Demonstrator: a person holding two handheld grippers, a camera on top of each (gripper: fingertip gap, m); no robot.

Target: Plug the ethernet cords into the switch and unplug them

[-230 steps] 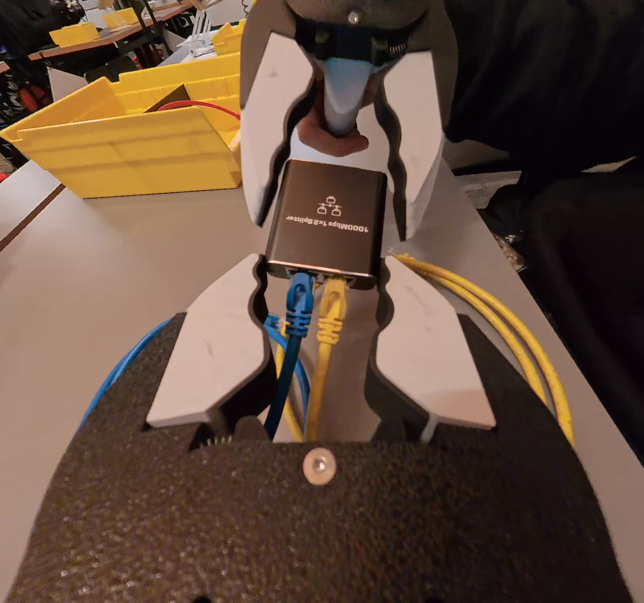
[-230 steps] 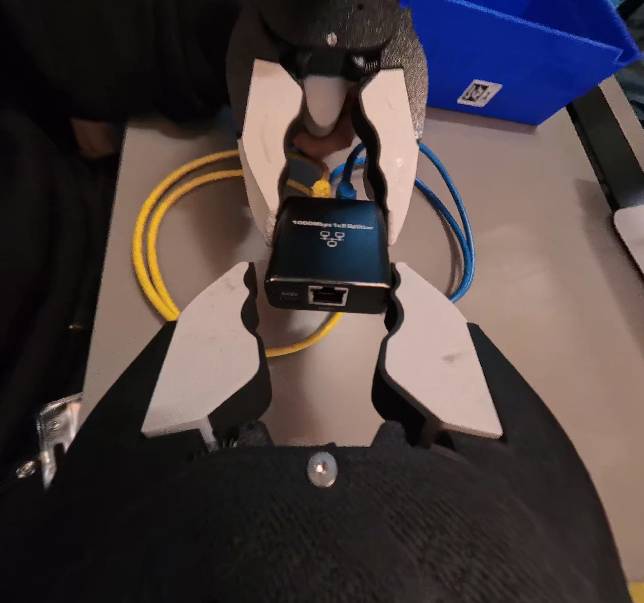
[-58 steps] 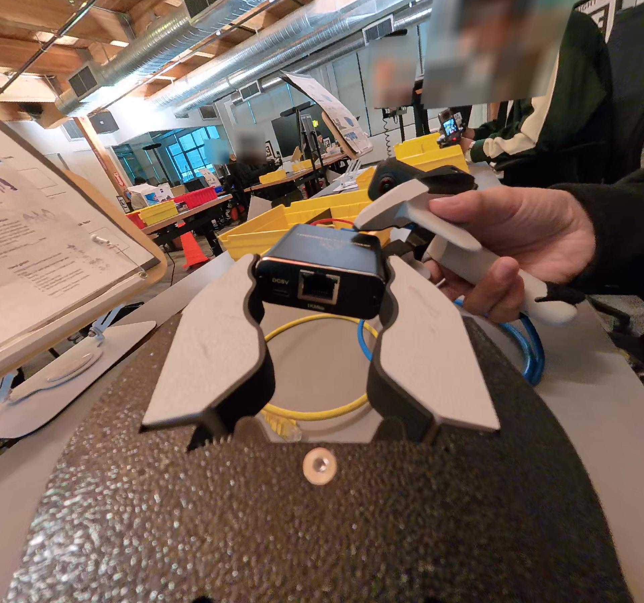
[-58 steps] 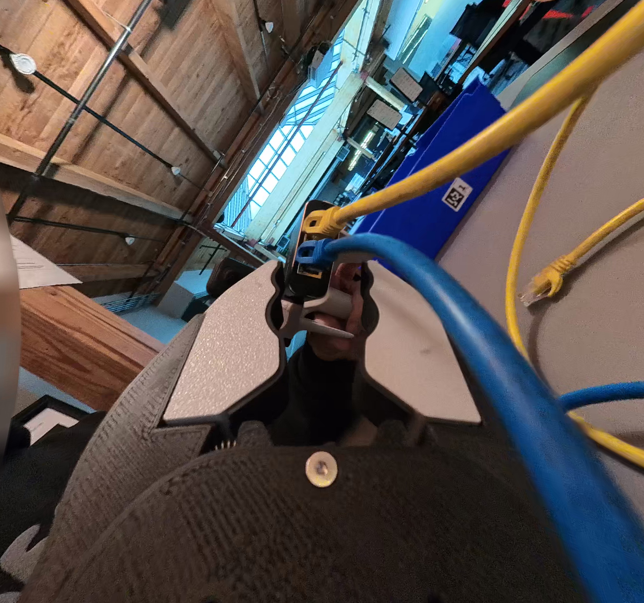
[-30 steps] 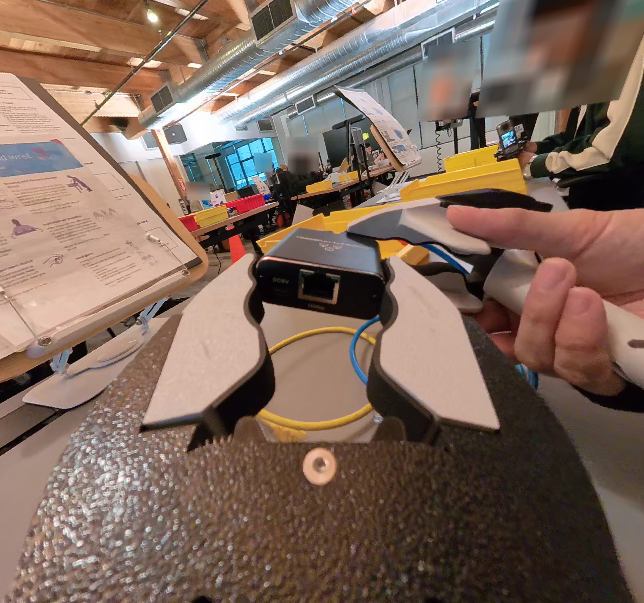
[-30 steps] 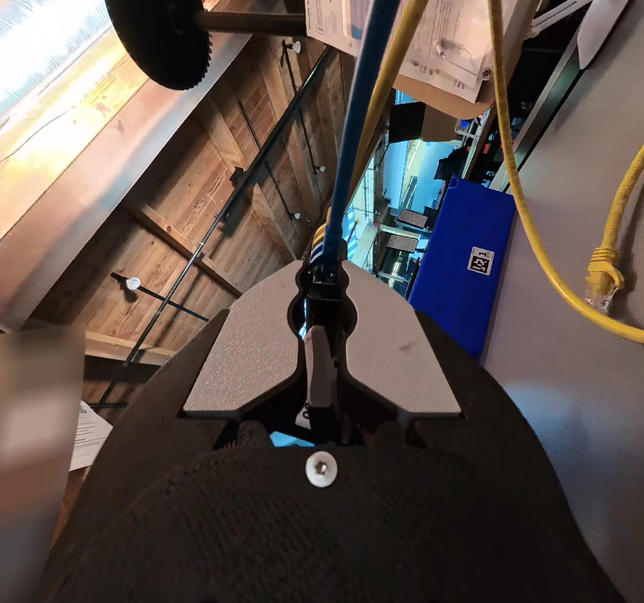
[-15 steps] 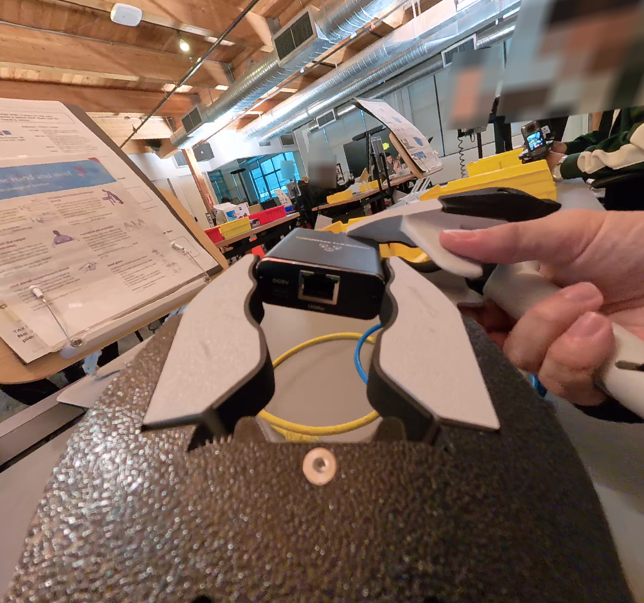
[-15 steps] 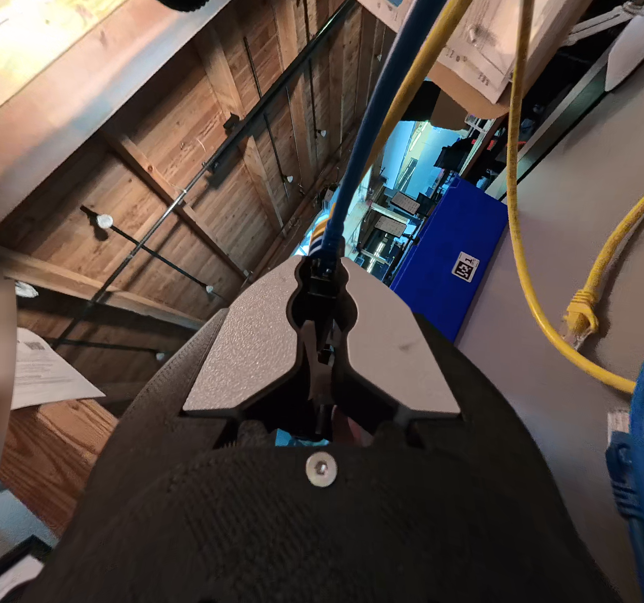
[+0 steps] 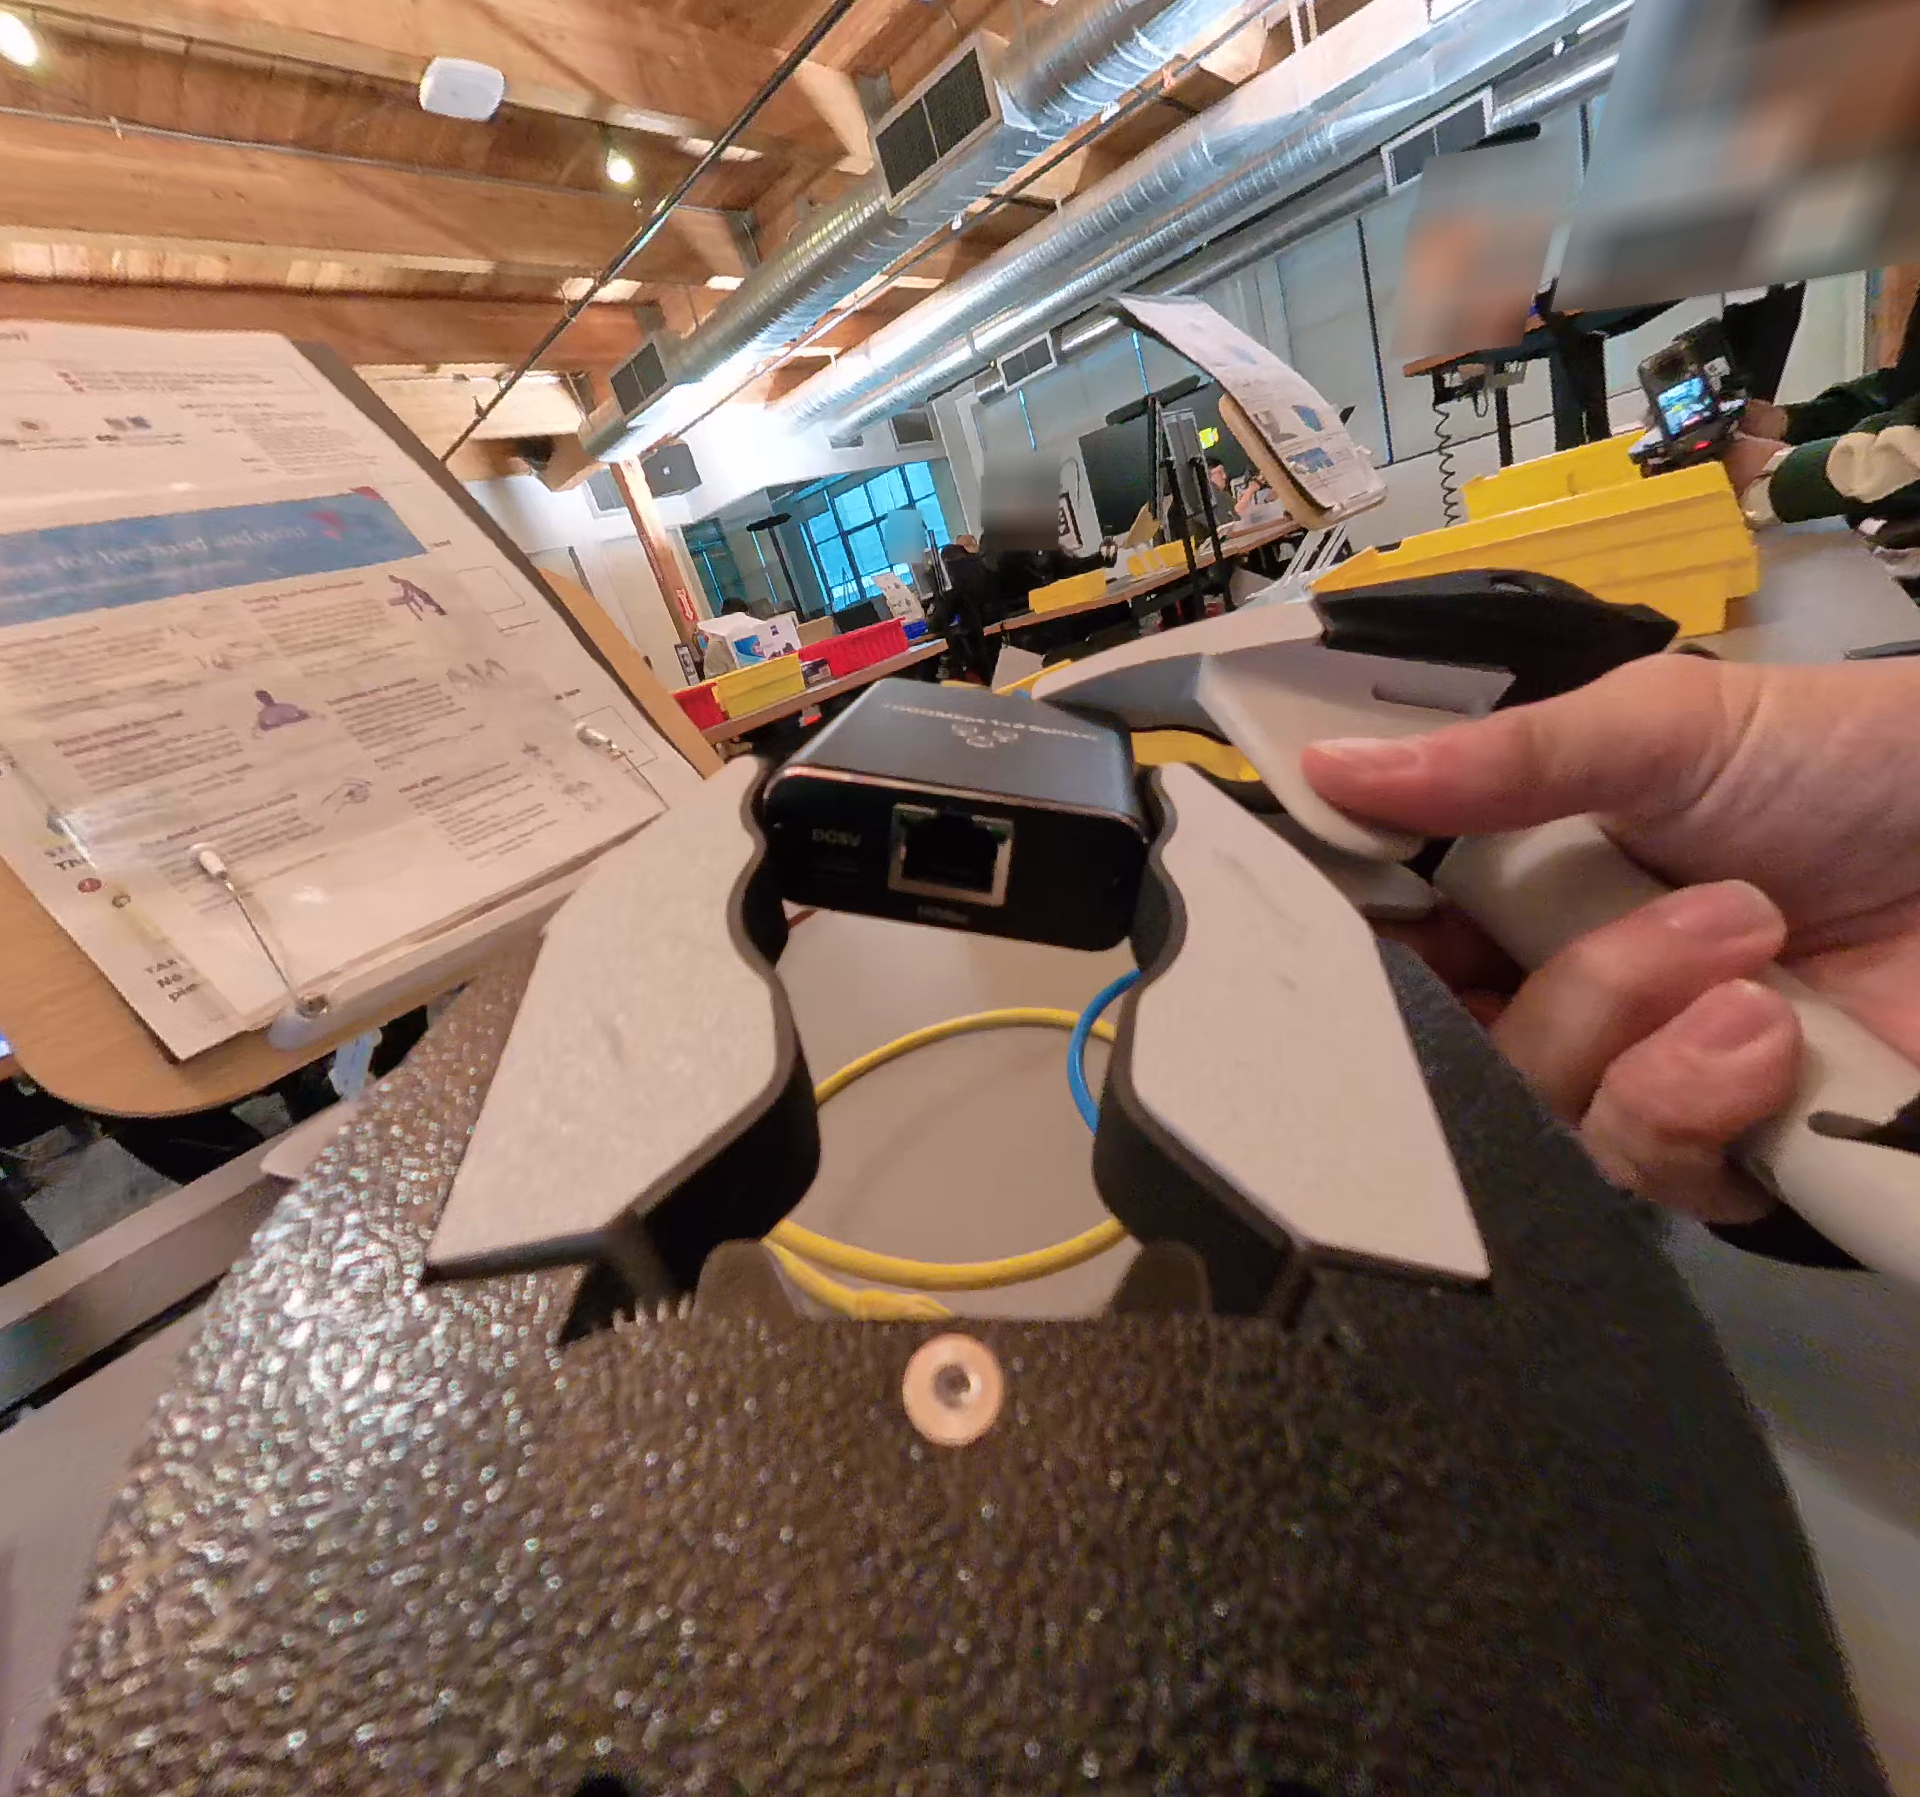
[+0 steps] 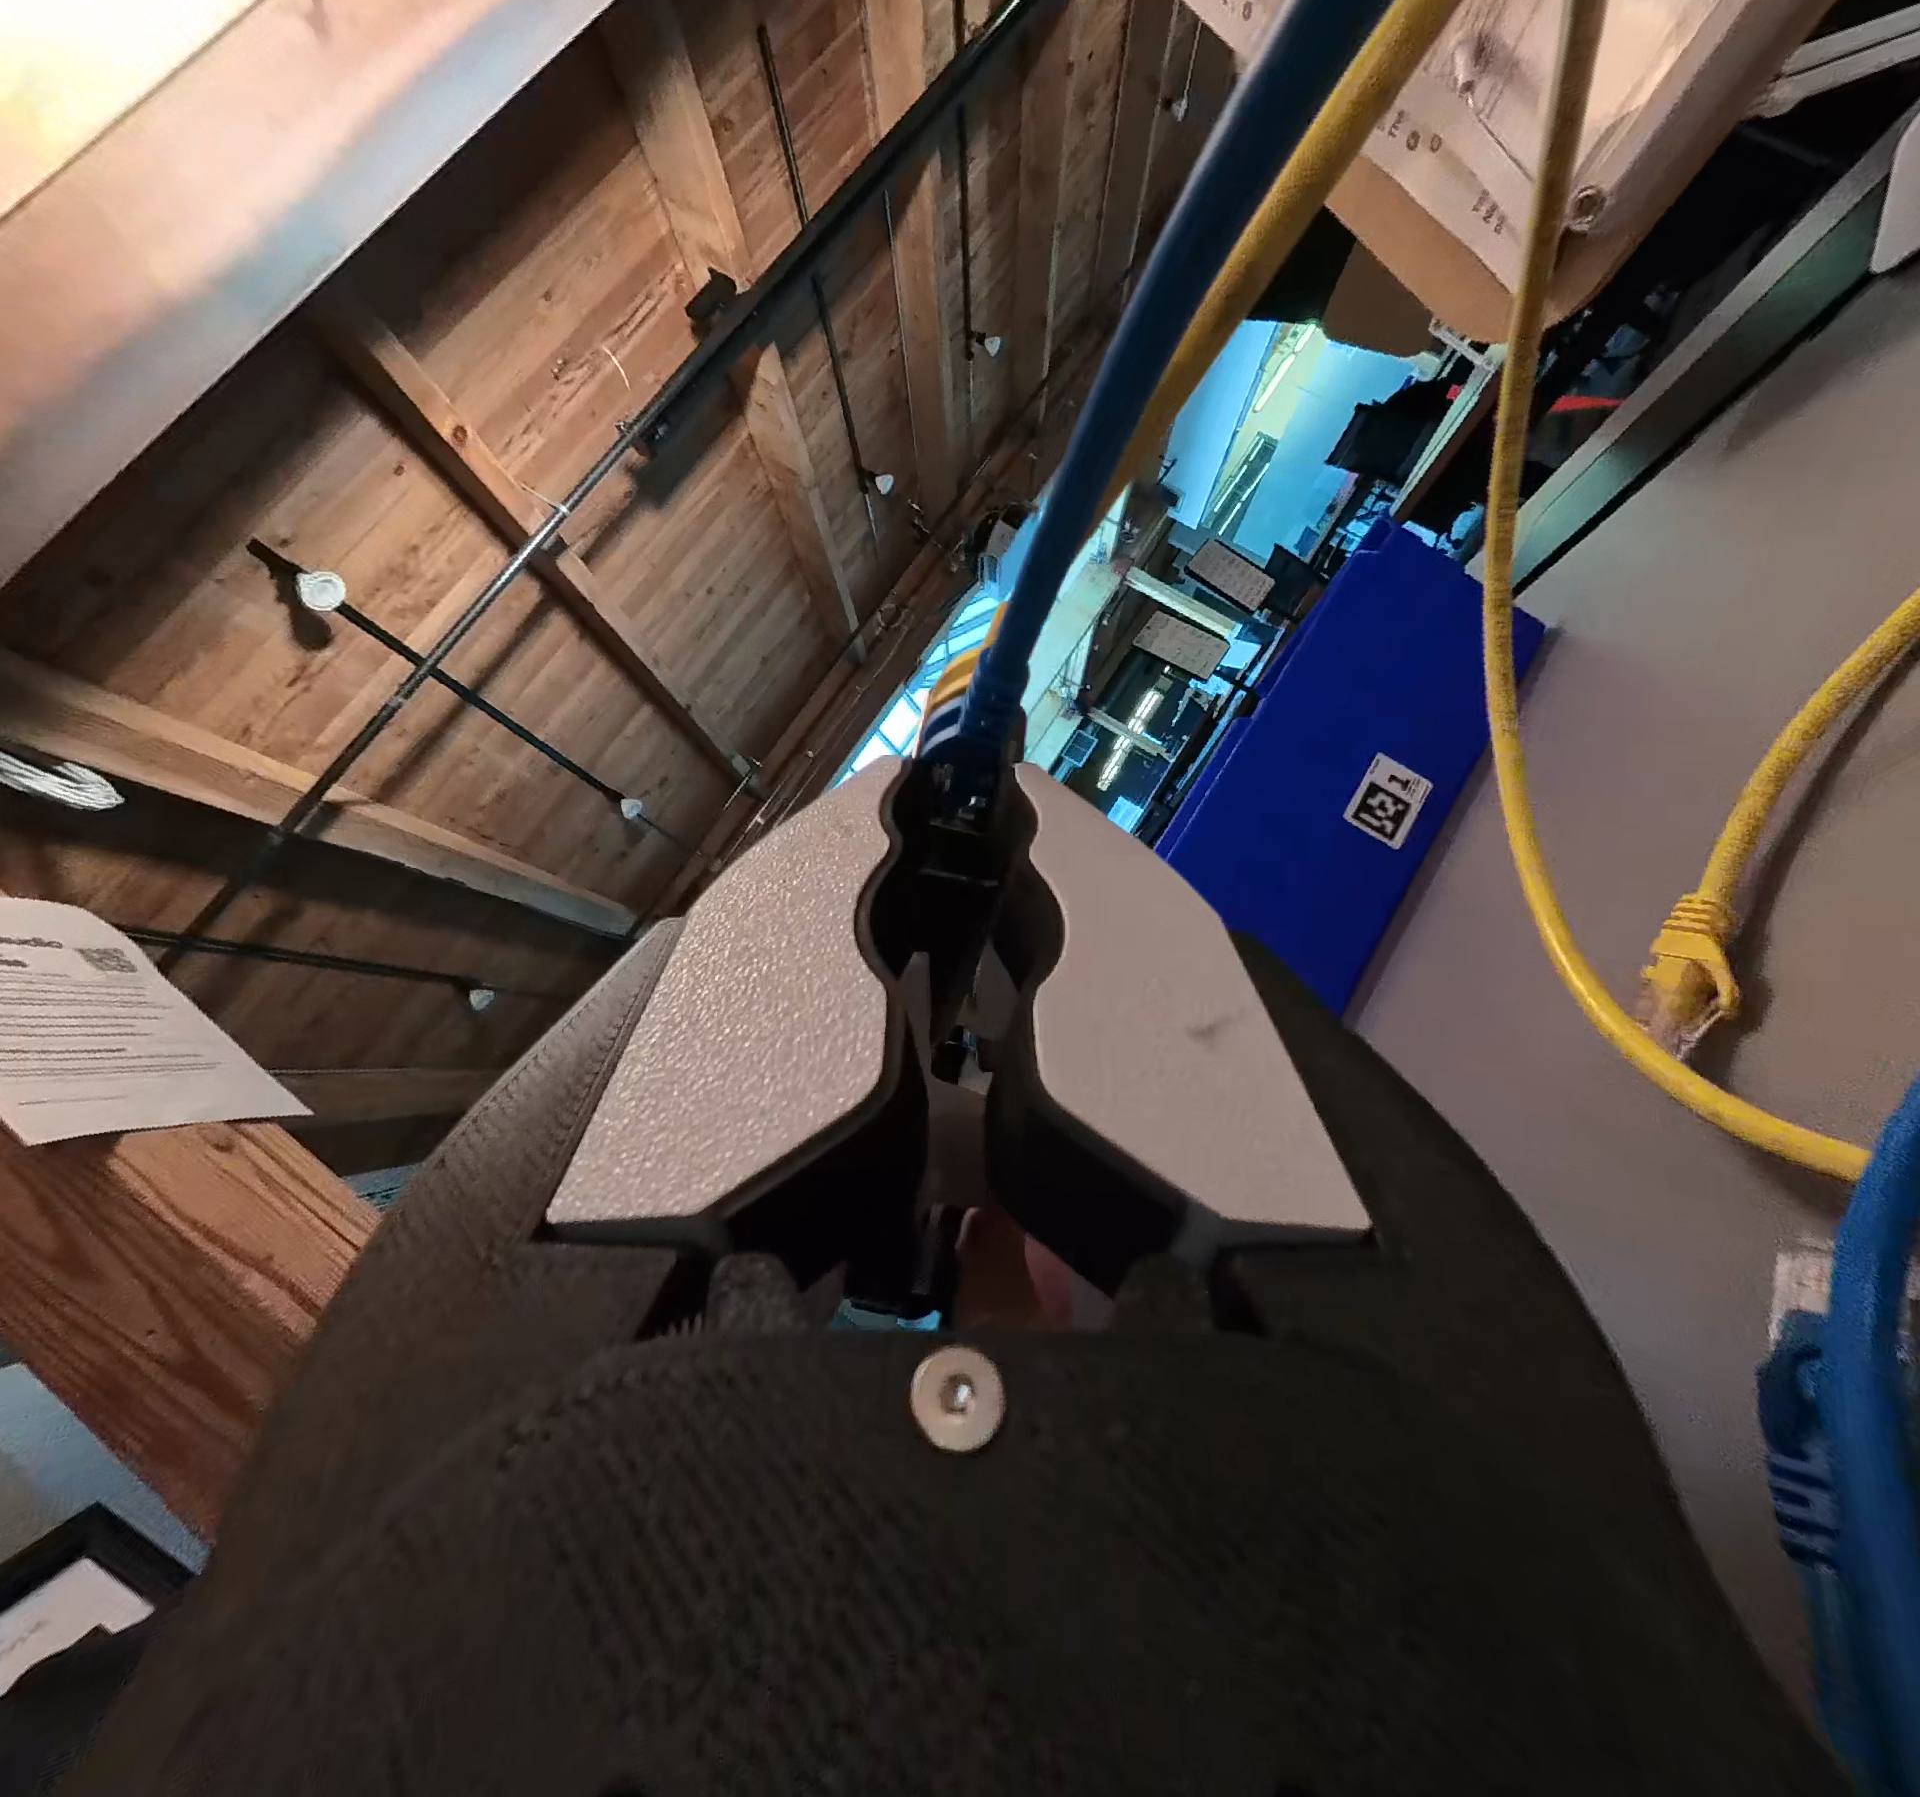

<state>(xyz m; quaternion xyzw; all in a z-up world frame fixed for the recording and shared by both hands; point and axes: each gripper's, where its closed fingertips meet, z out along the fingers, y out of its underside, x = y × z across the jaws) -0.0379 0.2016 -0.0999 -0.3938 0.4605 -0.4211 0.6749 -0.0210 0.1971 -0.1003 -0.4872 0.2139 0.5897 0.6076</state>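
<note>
The black switch (image 9: 951,817) is held clear of the grey table (image 9: 977,1155) between the tips of the left gripper (image 9: 954,874), whose jaws are pinched against its two sides; its single-port face is turned toward the camera. In the left wrist view the right gripper (image 9: 1288,708) is seen at about 2 o'clock from the switch, reaching in behind its far end, with a hand (image 9: 1683,916) wrapped around the handle. In the right wrist view the right gripper (image 10: 961,838) is nearly pressed together, its jaws clamped on the plug of the blue cord (image 10: 1132,376) where that plug meets the switch; the blue cord runs away toward 1 o'clock. A yellow cord (image 10: 1299,168) runs alongside it, and whether that one is seated in the switch cannot be told. A loose yellow plug (image 10: 1688,968) lies on the table at 3 o'clock, beside a blue bin (image 10: 1340,760). An instruction sheet on a stand (image 9: 270,708) is seen at 9 o'clock in the left wrist view.
</note>
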